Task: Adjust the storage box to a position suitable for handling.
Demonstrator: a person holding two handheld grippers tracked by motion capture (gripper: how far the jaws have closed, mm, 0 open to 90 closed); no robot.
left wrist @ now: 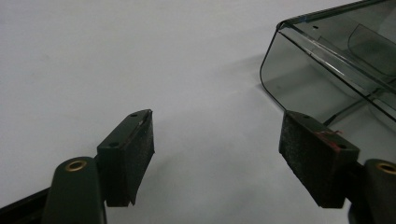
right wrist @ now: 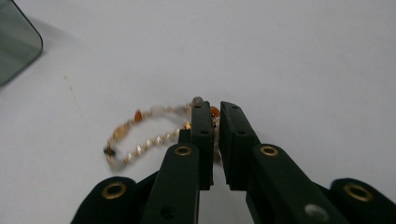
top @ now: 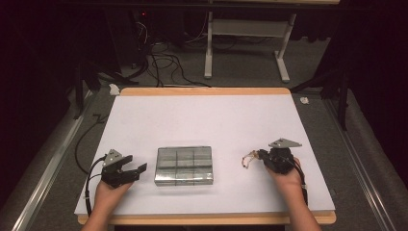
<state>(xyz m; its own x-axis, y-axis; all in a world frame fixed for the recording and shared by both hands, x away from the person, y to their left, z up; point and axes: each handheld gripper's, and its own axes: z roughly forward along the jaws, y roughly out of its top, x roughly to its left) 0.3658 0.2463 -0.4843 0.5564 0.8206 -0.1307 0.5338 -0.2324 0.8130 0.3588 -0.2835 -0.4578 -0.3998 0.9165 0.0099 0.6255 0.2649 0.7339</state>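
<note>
Now the beaded bracelet (right wrist: 140, 135) lies on the white worktop (top: 216, 115), well to the right of the clear compartment box (top: 184, 165), and one end of it is pinched between the almost closed jaws of the right hand-held gripper (right wrist: 215, 109), while its loop trails to the left of them. The left hand-held gripper (left wrist: 215, 140) rests near the left side of the box with its jaws wide apart and nothing between them.

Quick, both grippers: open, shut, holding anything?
Left gripper: open, holding nothing, beside the box.
Right gripper: shut on the bracelet.
</note>
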